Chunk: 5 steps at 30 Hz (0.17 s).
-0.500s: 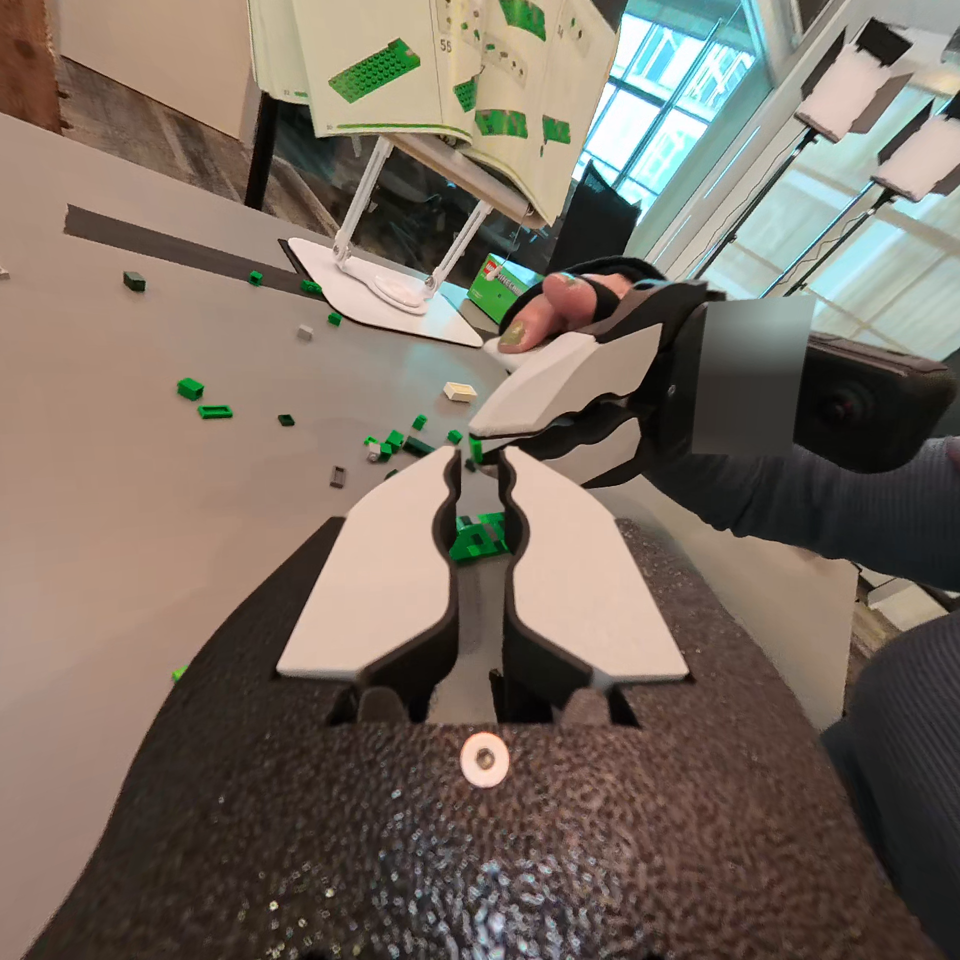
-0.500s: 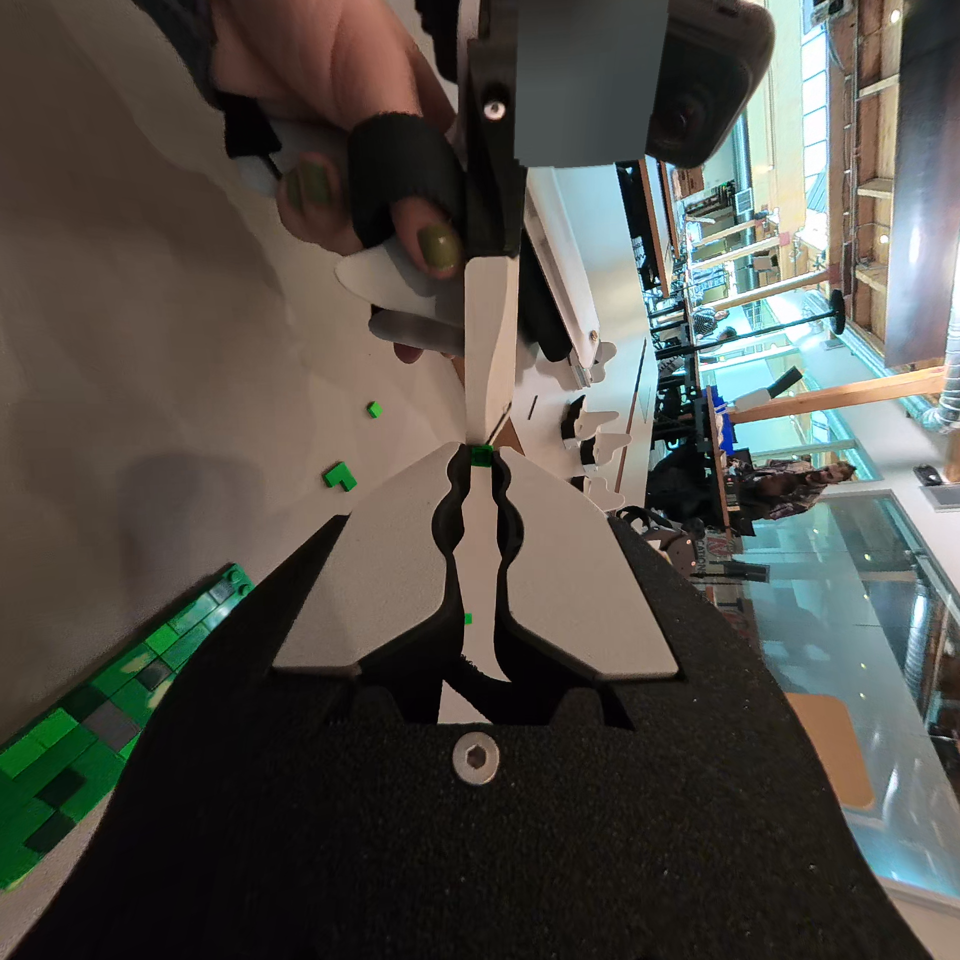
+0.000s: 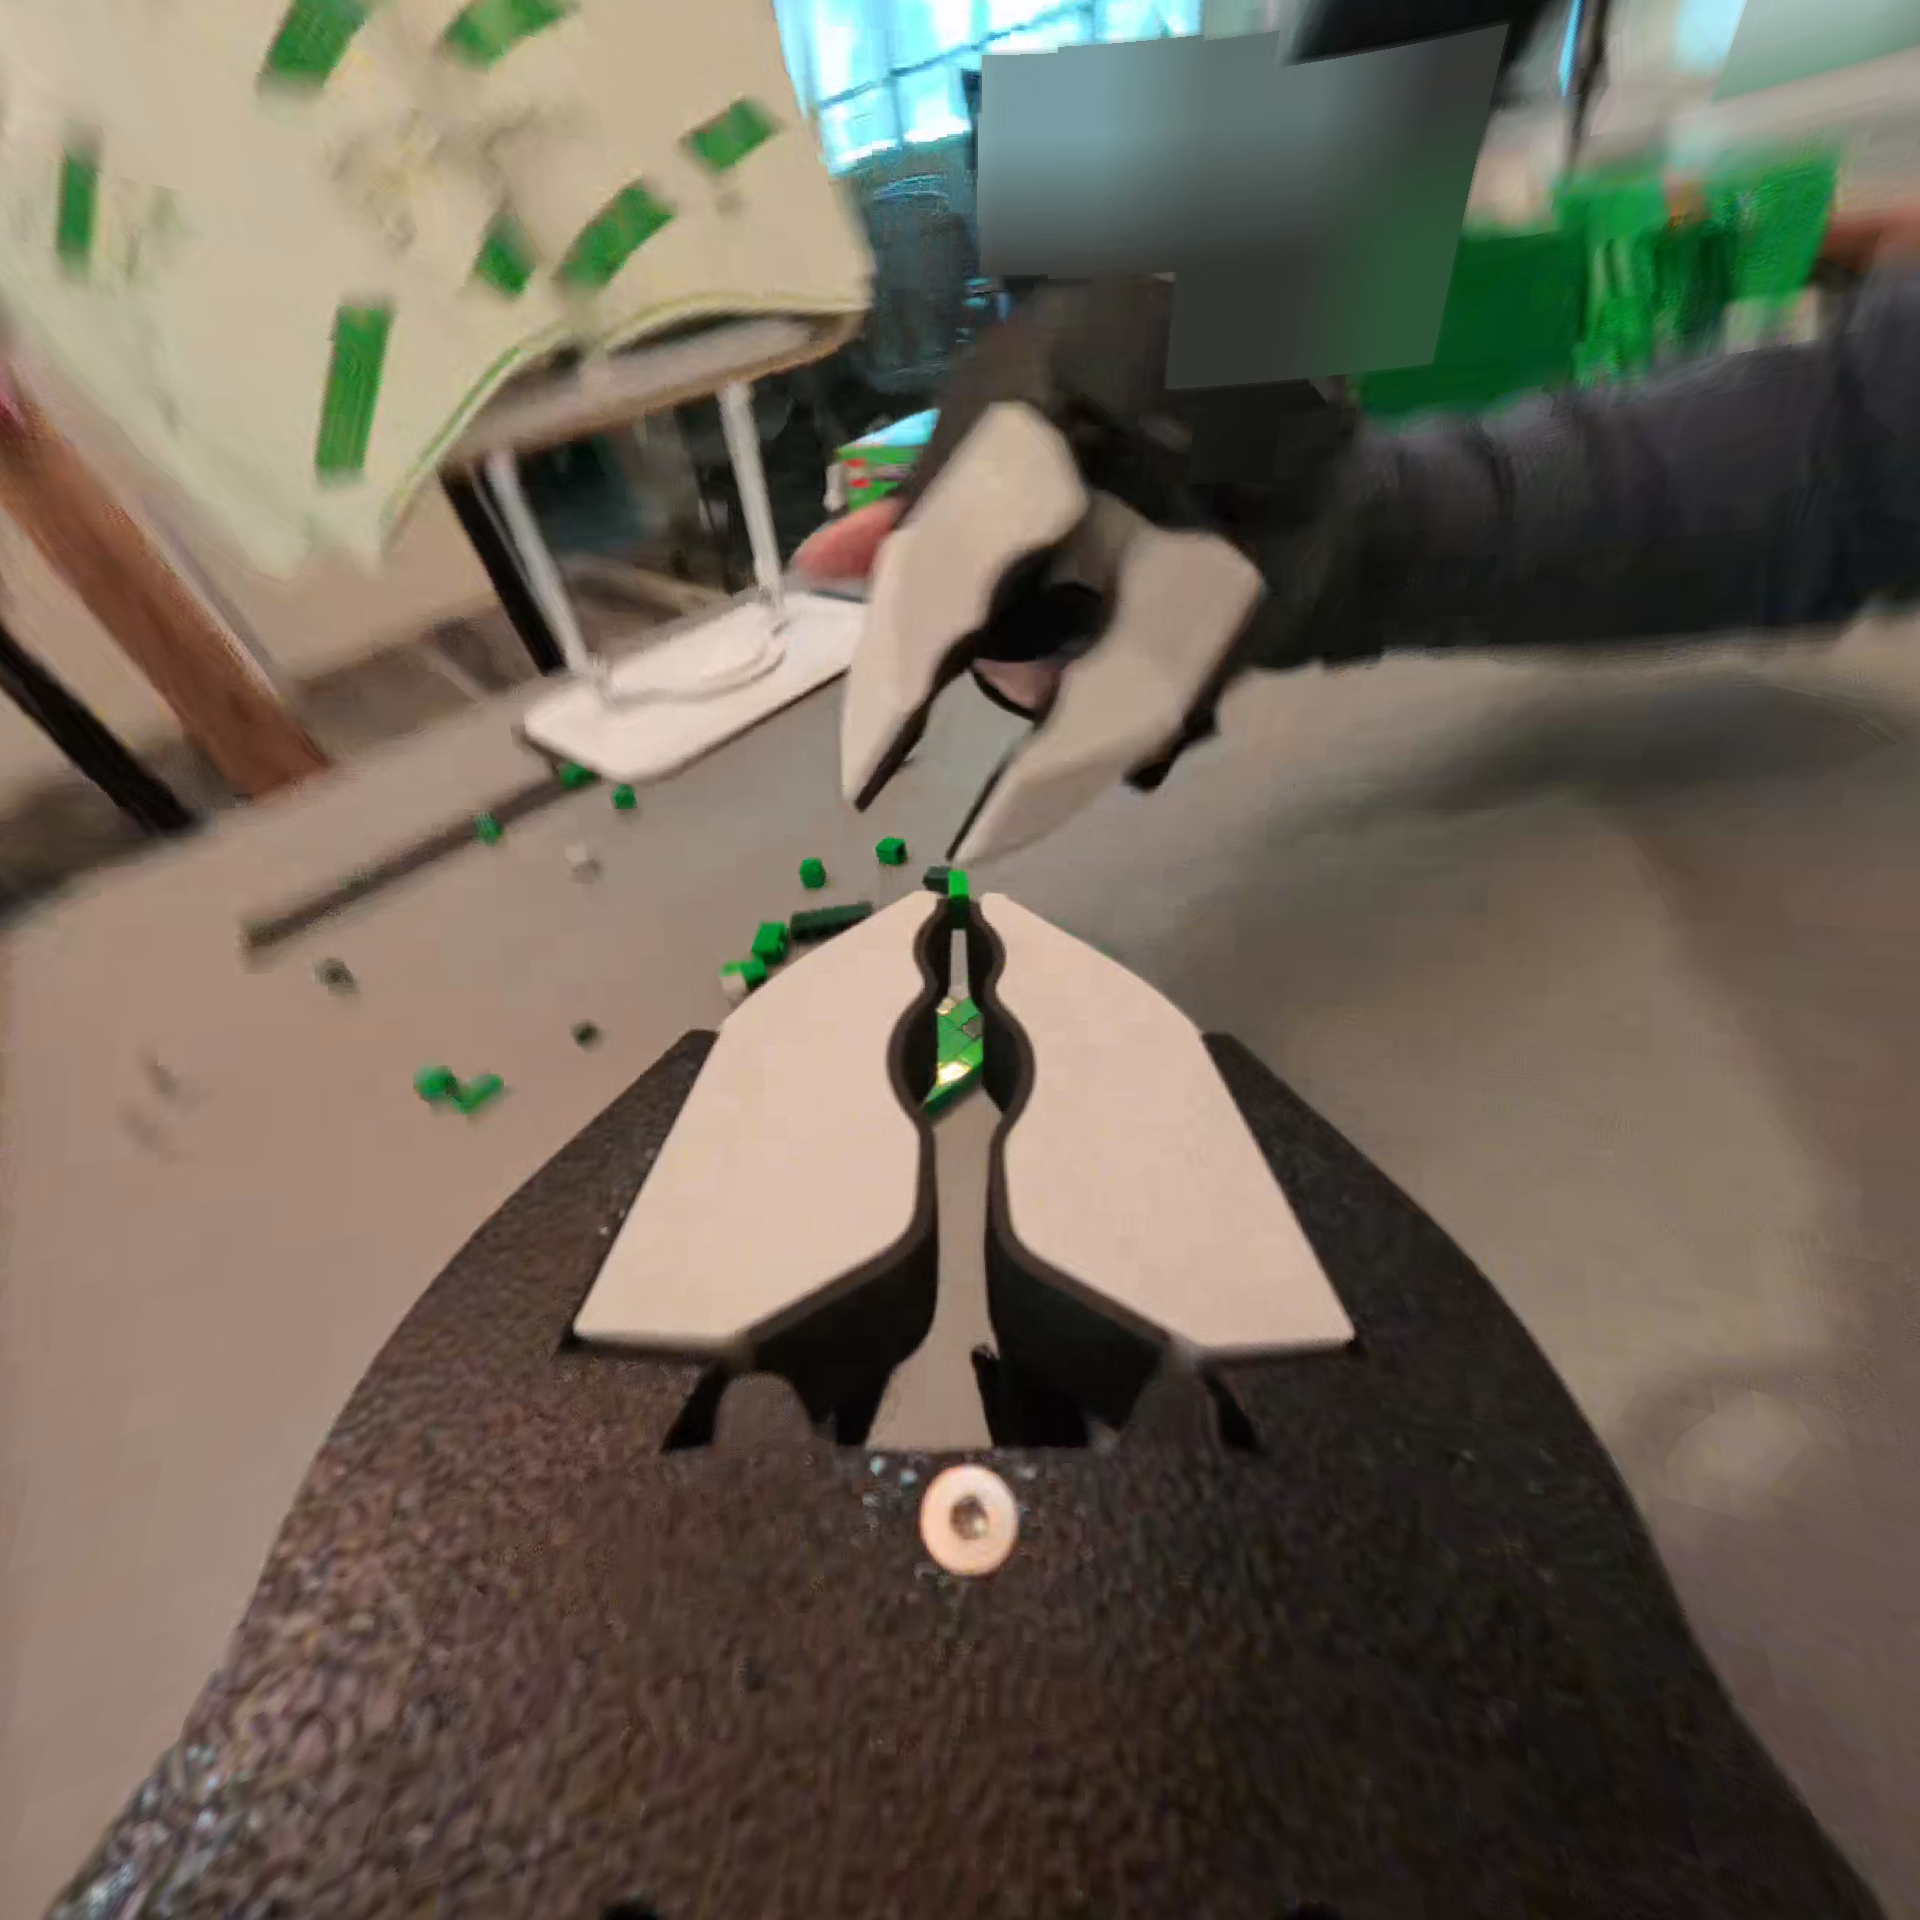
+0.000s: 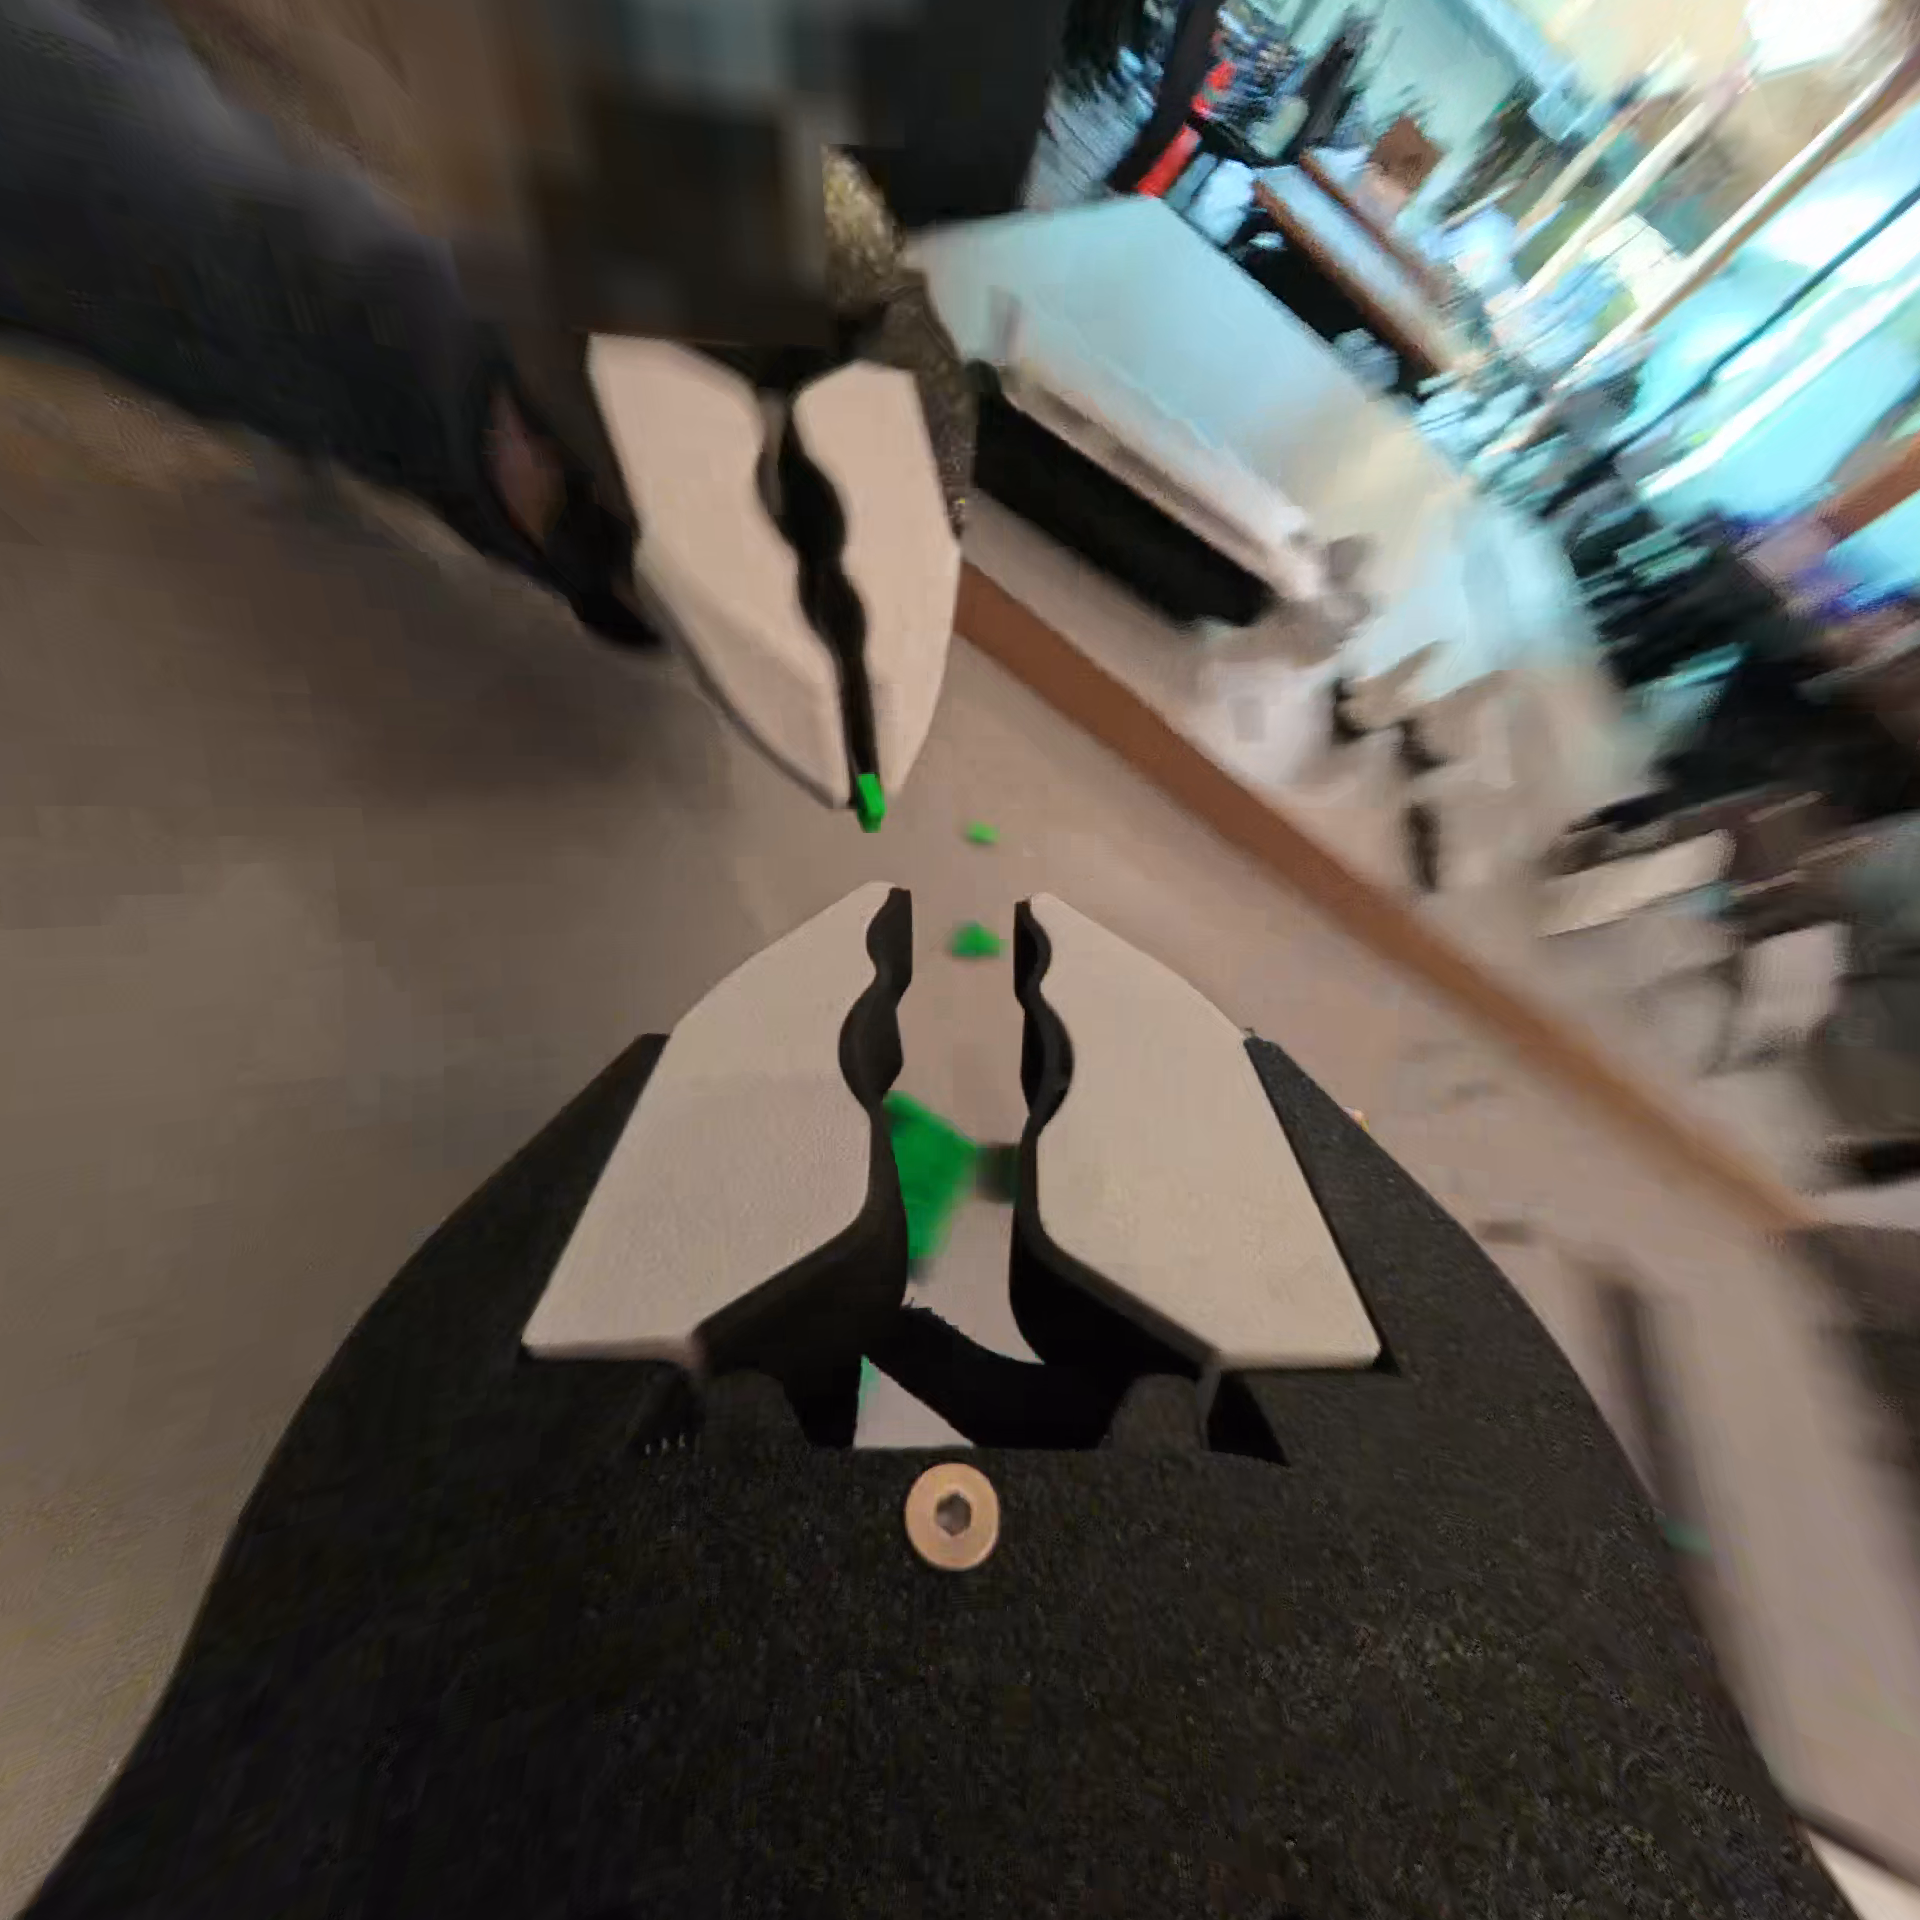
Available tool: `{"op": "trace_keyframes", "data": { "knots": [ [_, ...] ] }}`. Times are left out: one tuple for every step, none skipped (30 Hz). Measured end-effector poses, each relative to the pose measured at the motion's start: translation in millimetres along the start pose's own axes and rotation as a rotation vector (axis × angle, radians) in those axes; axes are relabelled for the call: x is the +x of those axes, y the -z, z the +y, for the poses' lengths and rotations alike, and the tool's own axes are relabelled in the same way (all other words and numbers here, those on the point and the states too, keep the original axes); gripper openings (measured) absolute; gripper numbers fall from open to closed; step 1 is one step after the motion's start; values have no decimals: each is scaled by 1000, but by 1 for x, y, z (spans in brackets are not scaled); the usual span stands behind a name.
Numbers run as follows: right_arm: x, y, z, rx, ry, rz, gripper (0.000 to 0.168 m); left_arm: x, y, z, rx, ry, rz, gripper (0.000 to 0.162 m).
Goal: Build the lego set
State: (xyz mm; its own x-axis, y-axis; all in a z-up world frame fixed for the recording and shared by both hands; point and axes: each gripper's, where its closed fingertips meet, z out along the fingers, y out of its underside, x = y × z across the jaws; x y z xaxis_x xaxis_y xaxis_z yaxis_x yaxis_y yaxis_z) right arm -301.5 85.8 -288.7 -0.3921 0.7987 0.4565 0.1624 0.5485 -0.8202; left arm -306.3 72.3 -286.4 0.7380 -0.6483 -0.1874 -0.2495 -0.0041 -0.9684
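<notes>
Between the tips of our left gripper (image 3: pixel 954 912), pinched shut, sits the small bright green plastic brick (image 3: pixel 957 886); barely held, it could twist free and drop among the loose green bricks (image 3: pixel 770 943) left of it on the grey table (image 3: pixel 1455 1039). Right of the brick, our right gripper (image 4: pixel 962 902) gapes empty, close enough to knock it. The white-footed booklet stand (image 3: pixel 665 717) stays clear behind.
</notes>
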Motion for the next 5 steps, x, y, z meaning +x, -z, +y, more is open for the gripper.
{"op": "trace_keyframes", "data": {
  "knots": [
    [-9,7,-3,61,-181,-83,13,11,-1,0,-6,-185,-7,2],
    [-17,13,-7,111,-339,-169,13,18,-2,-1,-6,-372,-38,2],
    [-25,19,-10,148,-472,-258,14,26,-3,-3,-7,-546,-59,2],
    [-33,24,-14,182,-567,-341,15,34,-6,-5,-14,-677,-66,2],
    [-39,29,-17,204,-630,-402,16,43,-9,-6,-10,-766,-51,2]
  ]
}}
